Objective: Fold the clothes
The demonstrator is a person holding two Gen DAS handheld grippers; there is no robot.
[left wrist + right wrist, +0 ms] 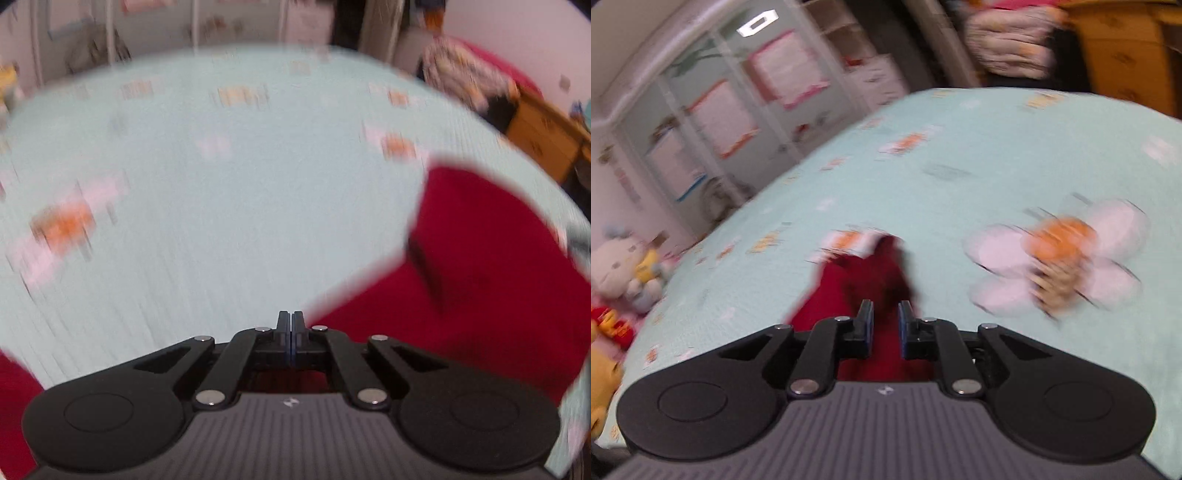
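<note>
A red garment (480, 280) lies on the pale green bedspread (240, 221), to the right of my left gripper (291, 318) and running under it. The left fingers are pressed together, and I see no cloth between their tips. In the right wrist view, a bunched part of the red garment (864, 273) lies straight ahead of and beneath my right gripper (885, 308). Its jaws stand a little apart, with red cloth showing in the gap, and the pads do not press on it. Both views are blurred.
The bedspread (960, 155) carries flower prints, a large one (1060, 258) to the right of the right gripper. Plush toys (624, 273) sit off the bed's left edge. A wardrobe (713, 110) stands behind it. Piled clothes (465, 77) and wooden furniture (543, 136) are at the far right.
</note>
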